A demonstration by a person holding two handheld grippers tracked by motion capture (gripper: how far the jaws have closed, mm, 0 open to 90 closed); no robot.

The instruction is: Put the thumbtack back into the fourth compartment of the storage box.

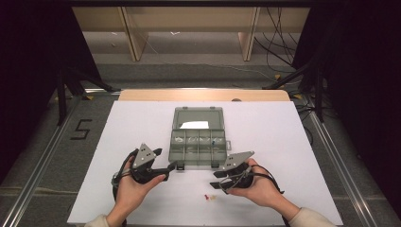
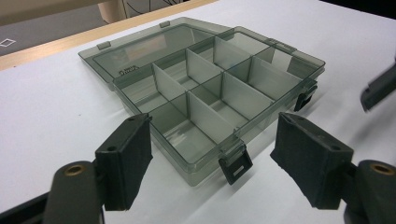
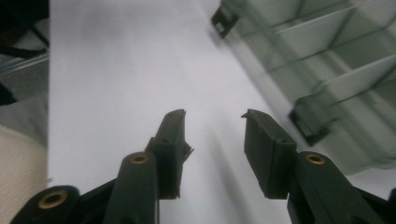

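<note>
- High view: above the near edge of the tabletop (image 1: 142,118), facing forward and down.
- Left tool view: low, close to the compartment box (image 2: 205,93).
- Right tool view: close beside the box's latched edge; all views share the box.

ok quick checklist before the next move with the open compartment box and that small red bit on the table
1. Lid of the compartment box open and lying flat behind it: ok.
2. Left gripper open, nothing between its jaws, close by the box's front left corner: ok.
3. Right gripper open and holding nothing: ok.
4. Small red piece lying free on the white table, in front of the box, between the hands: ok.
5. Right gripper lined up on the red piece: not ok, white table lies between its jaws.
6. Which compartment has room: cannot tell, the contents are too small to read.
</note>
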